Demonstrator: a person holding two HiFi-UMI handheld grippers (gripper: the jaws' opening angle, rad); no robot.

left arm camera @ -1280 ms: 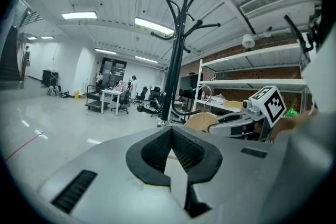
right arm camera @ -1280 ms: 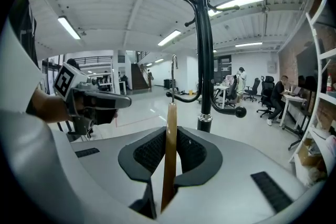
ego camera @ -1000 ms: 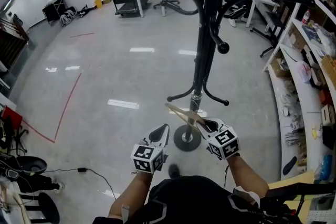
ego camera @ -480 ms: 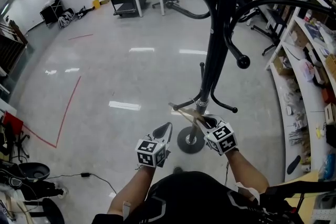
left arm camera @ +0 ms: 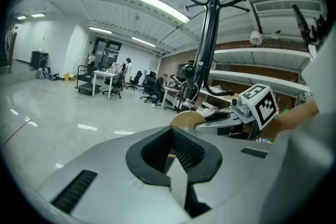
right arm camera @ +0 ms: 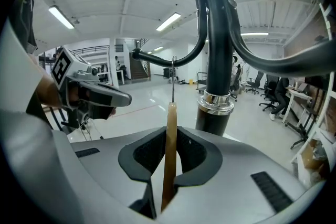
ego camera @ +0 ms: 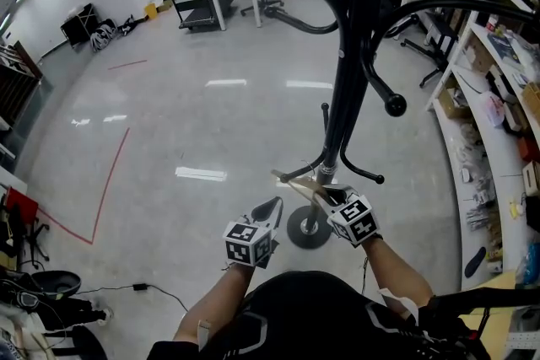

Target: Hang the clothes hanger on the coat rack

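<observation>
Beside rack (right arm camera: 218,60): right tongs (right arm camera: 169,168) pinch hanger (right arm camera: 171,128), hook (right arm camera: 174,78) upward for hanging; left tongs (left arm camera: 176,165) pressed together, empty.

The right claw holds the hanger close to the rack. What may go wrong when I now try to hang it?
1. The right claw grips the hanger only by its thin wooden edge. If the hook knocks against a rack arm, the hanger may twist or slip out.
2. The rack pole is very near. A push could rock the rack on its small round base.
</observation>
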